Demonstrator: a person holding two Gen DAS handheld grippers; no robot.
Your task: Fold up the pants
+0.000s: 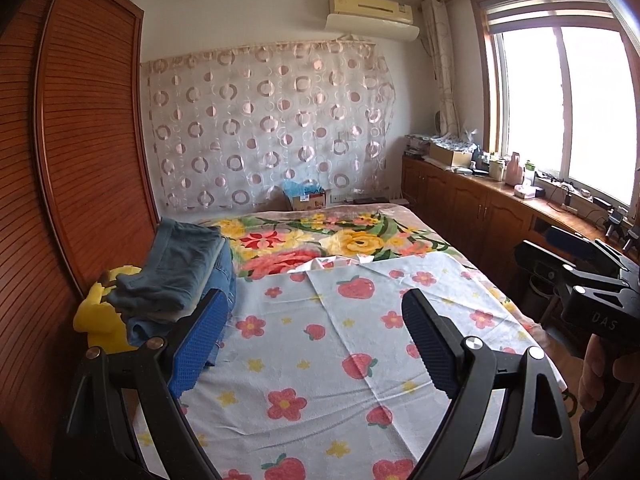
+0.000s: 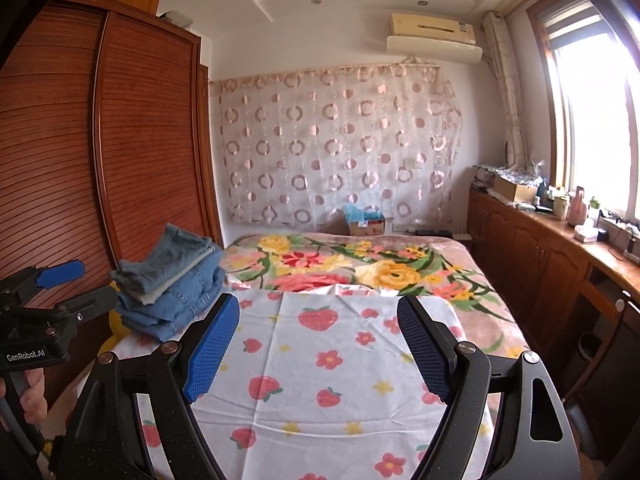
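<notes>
A stack of folded blue denim pants (image 1: 176, 276) (image 2: 172, 284) lies on the bed's left edge, beside the wardrobe. My left gripper (image 1: 316, 312) is open above the strawberry-print sheet (image 1: 340, 360), with nothing between its blue pads; its left finger (image 1: 200, 340) overlaps the stack in the picture. My right gripper (image 2: 318, 320) is open too, over the same sheet (image 2: 320, 380), and empty. Each gripper shows in the other's view: the right one (image 1: 600, 280) at the right edge, the left one (image 2: 48, 304) at the left edge, each held by a hand.
A yellow plush toy (image 1: 100, 320) sits under the stack's left side. A floral blanket (image 1: 340, 240) covers the far half of the bed. The louvred wooden wardrobe (image 1: 72, 140) stands close on the left. Low wooden cabinets (image 1: 480, 204) with clutter line the right wall under the window.
</notes>
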